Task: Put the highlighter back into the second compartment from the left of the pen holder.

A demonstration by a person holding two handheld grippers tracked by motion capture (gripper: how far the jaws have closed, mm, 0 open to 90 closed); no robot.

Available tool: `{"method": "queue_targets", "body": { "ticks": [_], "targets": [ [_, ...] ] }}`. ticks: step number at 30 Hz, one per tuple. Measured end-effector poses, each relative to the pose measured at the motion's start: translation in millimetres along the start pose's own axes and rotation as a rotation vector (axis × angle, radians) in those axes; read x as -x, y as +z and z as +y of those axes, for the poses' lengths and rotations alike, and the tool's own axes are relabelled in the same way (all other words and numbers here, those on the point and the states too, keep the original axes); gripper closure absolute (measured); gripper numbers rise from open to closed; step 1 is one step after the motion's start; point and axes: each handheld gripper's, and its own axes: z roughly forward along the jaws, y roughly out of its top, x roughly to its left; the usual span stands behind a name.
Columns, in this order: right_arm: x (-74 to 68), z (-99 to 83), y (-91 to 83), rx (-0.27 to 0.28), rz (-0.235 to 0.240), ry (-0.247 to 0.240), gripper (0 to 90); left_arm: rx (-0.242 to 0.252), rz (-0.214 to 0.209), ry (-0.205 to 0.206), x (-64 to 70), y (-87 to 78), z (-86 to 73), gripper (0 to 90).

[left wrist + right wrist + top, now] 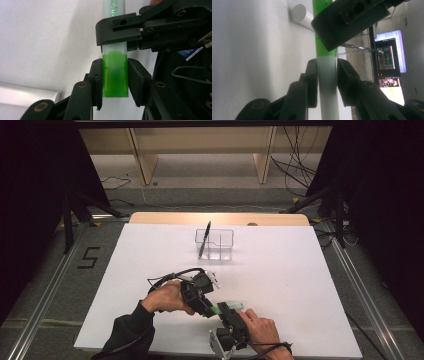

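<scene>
Left hand-held gripper (115, 81) clamps the translucent green cap (115, 75); right hand-held gripper (326, 75) clamps the white marker barrel (327, 87); we pull straight apart, without twisting.

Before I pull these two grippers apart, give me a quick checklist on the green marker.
1. Left gripper clamped on the green cap: ok.
2. Right gripper clamped on the white barrel: ok.
3. Cap seated on barrel: ok, no gap at the joint.
4. Grippers apart from each other: not ok, they almost touch at the joint.
5. Clear organizer with black pen out of the way: ok.
6. Grip firmness: cannot tell.
</scene>
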Motion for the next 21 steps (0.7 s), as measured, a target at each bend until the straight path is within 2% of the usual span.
{"method": "queue_targets", "body": {
  "ticks": [7, 10, 12, 13, 15, 17, 19, 21],
  "targets": [
    [-3.3, 0.2, 0.6, -0.013, -0.007, -0.037, 76.3, 0.007, -0.017, -0.017, -2.2, 0.3, -0.6, 66.4],
    [-4.3, 0.7, -0.8, -0.008, -0.014, -0.035, 77.1, 0.0, -0.013, -0.012, -1.2, -1.1, -0.9, 66.0],
    [-4.2, 0.6, -0.3, -0.007, -0.021, -0.036, 77.4, 0.017, -0.008, -0.013, -2.1, -2.7, -0.9, 64.8],
    [-3.0, -0.3, 0.1, -0.002, -0.026, -0.037, 77.5, 0.029, 0.006, -0.017, -2.2, -3.8, -1.2, 61.5],
    [-1.0, -4.5, -0.8, 0.002, -0.033, -0.016, 77.5, 0.051, 0.02, -0.028, -2.3, -7.5, -2.3, 55.4],
    [1.7, -11.5, -2.4, 0.007, -0.034, 0.021, 77.5, 0.051, 0.05, -0.024, -1.3, -11.0, -3.8, 50.3],
    [3.8, -19.4, -4.5, -0.004, -0.04, 0.053, 77.5, 0.062, 0.076, -0.036, -1.8, -14.6, -5.1, 42.6],
    [6.4, -25.8, -5.6, -0.016, -0.042, 0.069, 77.5, 0.089, 0.088, -0.047, -1.8, -18.3, -5.7, 39.4]
  ]
}}
